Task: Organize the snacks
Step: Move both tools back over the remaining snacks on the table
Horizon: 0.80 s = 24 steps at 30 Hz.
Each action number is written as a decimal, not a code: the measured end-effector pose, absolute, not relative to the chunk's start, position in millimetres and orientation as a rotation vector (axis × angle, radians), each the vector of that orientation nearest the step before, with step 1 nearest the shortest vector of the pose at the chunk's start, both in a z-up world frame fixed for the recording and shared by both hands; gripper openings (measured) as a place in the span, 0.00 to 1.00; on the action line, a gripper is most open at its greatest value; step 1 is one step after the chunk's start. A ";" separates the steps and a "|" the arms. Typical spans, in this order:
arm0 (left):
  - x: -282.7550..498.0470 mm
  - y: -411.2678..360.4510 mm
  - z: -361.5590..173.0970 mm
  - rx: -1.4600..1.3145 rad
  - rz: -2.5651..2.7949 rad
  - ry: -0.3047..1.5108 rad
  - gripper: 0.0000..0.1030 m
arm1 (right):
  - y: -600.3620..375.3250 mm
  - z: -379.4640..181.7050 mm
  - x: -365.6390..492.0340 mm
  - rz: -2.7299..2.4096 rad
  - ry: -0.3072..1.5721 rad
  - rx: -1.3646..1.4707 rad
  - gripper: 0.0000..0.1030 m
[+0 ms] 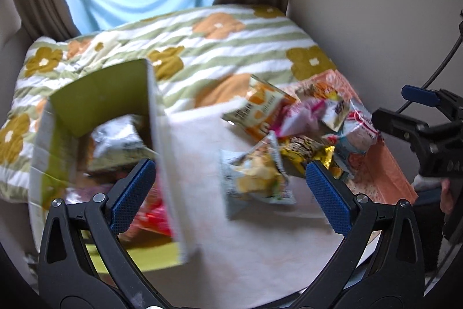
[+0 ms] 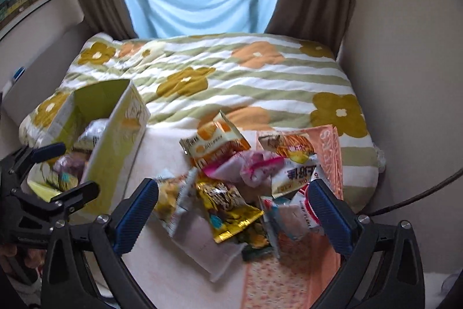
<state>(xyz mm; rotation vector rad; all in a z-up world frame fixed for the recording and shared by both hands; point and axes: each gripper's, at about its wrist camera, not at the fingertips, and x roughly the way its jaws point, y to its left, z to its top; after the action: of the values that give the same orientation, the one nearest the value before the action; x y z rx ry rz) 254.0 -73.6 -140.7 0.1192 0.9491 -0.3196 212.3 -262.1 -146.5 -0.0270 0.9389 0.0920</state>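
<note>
A pile of snack packets (image 1: 303, 132) (image 2: 240, 181) lies on a white cloth on the bed. A green cardboard box (image 1: 95, 106) (image 2: 113, 141) stands to the left with several packets inside. My left gripper (image 1: 228, 193) is open and empty, with its left finger (image 1: 133, 193) over the box and a chips packet (image 1: 257, 175) between its fingers. My right gripper (image 2: 234, 219) is open and empty above the pile, over a yellow foil packet (image 2: 231, 210). The right gripper also shows in the left wrist view (image 1: 405, 112), and the left gripper in the right wrist view (image 2: 66, 167).
A pink patterned bag (image 1: 385, 178) (image 2: 292, 274) lies flat under the right side of the pile. The flowered quilt (image 2: 231, 77) covers the bed up to the curtained window. A wall is close on the right, and a cable (image 2: 419, 196) hangs there.
</note>
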 end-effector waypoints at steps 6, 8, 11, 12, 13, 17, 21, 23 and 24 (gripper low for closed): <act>253.3 -117.0 -164.6 0.113 -0.238 1.025 1.00 | -287.7 -187.6 215.8 0.162 1.001 -0.133 1.00; 255.3 -125.1 -175.1 0.118 -0.209 1.056 1.00 | -291.9 -200.7 216.6 0.201 1.006 -0.156 1.00; 261.0 -129.9 -193.3 0.131 -0.164 1.109 0.99 | -292.2 -225.2 218.7 0.266 1.025 -0.193 1.00; 263.1 -130.2 -198.6 0.131 -0.157 1.125 0.99 | -291.8 -232.3 219.3 0.283 1.036 -0.190 1.00; 268.3 -130.8 -206.2 0.125 -0.148 1.145 0.99 | -291.4 -237.5 219.6 0.295 1.042 -0.186 1.00; 284.6 -132.7 -225.3 0.116 -0.144 1.193 0.99 | -284.3 -255.8 219.0 0.339 1.052 -0.207 1.00; 298.6 -136.4 -245.4 0.122 -0.143 1.245 0.99 | -276.2 -270.0 220.4 0.347 1.049 -0.251 1.00; 303.4 -135.1 -254.7 0.095 -0.145 1.264 0.99 | -272.0 -275.4 222.7 0.336 1.041 -0.289 1.00; 304.7 -134.5 -257.2 0.092 -0.142 1.269 0.99 | -269.4 -278.1 223.7 0.334 1.037 -0.305 1.00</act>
<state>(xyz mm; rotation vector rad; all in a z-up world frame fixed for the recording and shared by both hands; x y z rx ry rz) 304.7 -134.5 -257.2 0.0920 1.2686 -0.1419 223.7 -269.4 -278.1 -0.3049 1.0369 0.3341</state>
